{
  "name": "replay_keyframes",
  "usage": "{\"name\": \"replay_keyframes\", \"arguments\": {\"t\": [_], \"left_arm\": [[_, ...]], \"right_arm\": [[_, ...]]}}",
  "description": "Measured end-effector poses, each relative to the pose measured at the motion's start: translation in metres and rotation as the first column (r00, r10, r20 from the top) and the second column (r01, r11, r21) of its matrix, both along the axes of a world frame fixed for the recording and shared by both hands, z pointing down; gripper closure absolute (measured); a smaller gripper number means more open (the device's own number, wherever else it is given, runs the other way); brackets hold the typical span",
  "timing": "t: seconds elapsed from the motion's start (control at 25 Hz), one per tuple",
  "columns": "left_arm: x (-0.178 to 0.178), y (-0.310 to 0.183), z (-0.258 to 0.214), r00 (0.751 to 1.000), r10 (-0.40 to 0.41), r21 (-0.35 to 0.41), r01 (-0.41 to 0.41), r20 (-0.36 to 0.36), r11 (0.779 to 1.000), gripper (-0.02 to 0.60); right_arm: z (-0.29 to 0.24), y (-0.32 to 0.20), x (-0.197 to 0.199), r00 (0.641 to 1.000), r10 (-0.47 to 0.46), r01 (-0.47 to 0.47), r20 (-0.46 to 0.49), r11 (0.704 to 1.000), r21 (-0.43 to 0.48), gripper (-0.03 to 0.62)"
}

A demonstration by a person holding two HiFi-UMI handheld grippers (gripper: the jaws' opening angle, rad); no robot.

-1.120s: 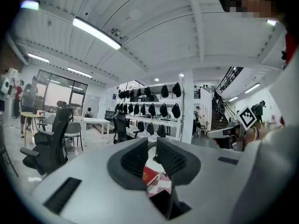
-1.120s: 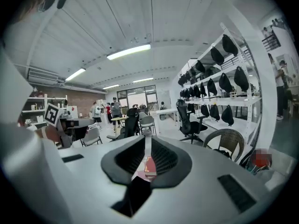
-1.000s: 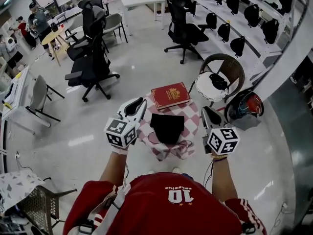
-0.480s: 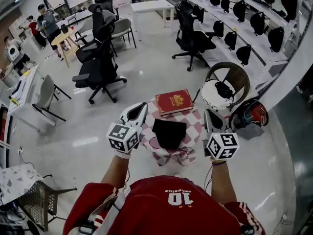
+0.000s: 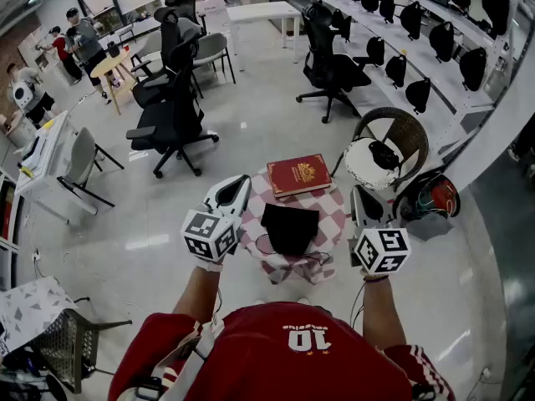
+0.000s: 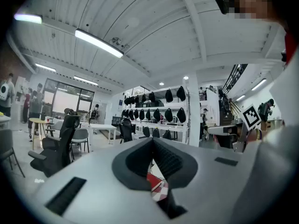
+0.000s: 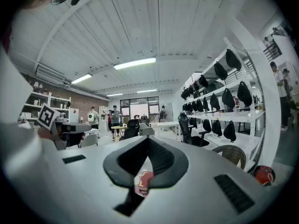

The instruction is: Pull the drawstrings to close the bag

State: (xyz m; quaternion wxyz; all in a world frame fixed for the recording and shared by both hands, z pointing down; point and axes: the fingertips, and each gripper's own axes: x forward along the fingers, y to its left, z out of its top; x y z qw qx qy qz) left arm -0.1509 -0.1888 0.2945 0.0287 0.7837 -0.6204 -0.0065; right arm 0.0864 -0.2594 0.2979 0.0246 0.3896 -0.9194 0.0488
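A black drawstring bag lies flat on a small table with a red-and-white checked cloth. Thin cords trail from the bag at its near side. My left gripper hangs above the table's left edge, jaws shut and empty. My right gripper hovers over the right edge, also shut on nothing. In the left gripper view the closed jaws leave a slit that shows a bit of the checked cloth. The right gripper view shows its shut jaws and, below them, the red book.
A red book lies at the table's far end. A wicker chair with a white cushion and a red helmet stand to the right. Black office chairs stand at the far left. Shelves with black bags run along the right.
Both grippers keep their places beside the table. The whole view has slid slightly as the head moved. The bag lies as before.
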Motion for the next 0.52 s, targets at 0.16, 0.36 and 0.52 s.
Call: {"name": "replay_keyframes", "arguments": {"t": [0.16, 0.36, 0.52], "left_arm": [[-0.002, -0.002, -0.006, 1.0, -0.009, 0.005, 0.009, -0.004, 1.0, 0.574], [-0.007, -0.004, -0.009, 1.0, -0.009, 0.005, 0.009, 0.0, 1.0, 0.574], [-0.005, -0.001, 0.0, 1.0, -0.014, 0.009, 0.014, 0.003, 1.0, 0.574]], "right_arm": [[-0.004, -0.004, 0.002, 1.0, 0.01, -0.01, -0.002, 1.0, -0.001, 0.579], [-0.006, -0.007, -0.002, 1.0, 0.013, -0.013, 0.001, 1.0, -0.006, 0.579], [0.003, -0.005, 0.001, 1.0, 0.011, -0.011, -0.003, 1.0, -0.005, 0.579]]}}
